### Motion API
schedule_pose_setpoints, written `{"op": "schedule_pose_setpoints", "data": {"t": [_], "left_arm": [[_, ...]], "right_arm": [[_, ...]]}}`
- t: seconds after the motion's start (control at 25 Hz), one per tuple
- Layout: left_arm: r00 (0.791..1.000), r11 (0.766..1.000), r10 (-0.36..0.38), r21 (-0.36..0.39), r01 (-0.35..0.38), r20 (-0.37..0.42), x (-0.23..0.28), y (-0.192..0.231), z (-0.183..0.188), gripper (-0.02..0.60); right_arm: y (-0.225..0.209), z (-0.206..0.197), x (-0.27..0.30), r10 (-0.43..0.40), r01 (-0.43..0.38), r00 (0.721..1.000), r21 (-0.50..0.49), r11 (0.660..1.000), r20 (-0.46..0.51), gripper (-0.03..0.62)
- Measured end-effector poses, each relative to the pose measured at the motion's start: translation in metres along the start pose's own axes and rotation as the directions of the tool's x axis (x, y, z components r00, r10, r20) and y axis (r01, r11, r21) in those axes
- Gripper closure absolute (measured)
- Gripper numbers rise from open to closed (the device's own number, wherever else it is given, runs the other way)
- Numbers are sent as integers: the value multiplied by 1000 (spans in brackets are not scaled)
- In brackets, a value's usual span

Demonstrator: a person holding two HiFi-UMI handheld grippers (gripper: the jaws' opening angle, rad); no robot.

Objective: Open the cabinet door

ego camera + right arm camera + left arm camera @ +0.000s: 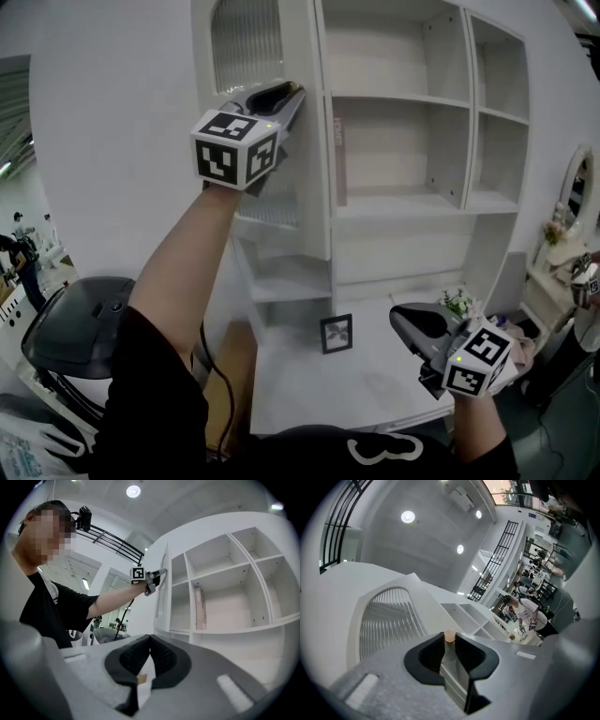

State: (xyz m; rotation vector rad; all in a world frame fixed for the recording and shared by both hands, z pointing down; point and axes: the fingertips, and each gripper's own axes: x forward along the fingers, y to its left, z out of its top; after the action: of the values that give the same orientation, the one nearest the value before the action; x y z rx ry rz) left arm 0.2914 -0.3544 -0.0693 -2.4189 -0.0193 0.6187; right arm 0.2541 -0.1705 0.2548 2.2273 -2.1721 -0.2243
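Picture frame (337, 333) on desk (314, 386), below cabinet door (307, 187)

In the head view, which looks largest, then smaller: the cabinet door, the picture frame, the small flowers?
1. cabinet door
2. picture frame
3. flowers
The last two look nearly alike, so their order is unsure.

Cabinet (422, 141): top cut off by upper edge of head view. Cabinet door (246, 42): middle covered by left gripper (296, 96), lower corner by forearm (178, 272). Knob (449, 636) hidden in head view; in left gripper view only tip shown, rest clamped between jaws. Picture frame (337, 333) on desk (309, 394): content too small to tell. Print on thin book (339, 159) unreadable.
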Motion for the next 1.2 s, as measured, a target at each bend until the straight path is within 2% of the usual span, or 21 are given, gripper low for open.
{"op": "schedule_pose_setpoints", "data": {"t": [0.48, 1.2], "left_arm": [[994, 994, -68, -79, 75, 88, -47, 9, 20, 506], [981, 974, -111, -178, 139, 159, -139, 47, 46, 499]], "right_arm": [[59, -8, -4, -115, 116, 993, 10, 993, -41, 592], [153, -28, 25, -103, 106, 993, 51, 993, -54, 592]]}}
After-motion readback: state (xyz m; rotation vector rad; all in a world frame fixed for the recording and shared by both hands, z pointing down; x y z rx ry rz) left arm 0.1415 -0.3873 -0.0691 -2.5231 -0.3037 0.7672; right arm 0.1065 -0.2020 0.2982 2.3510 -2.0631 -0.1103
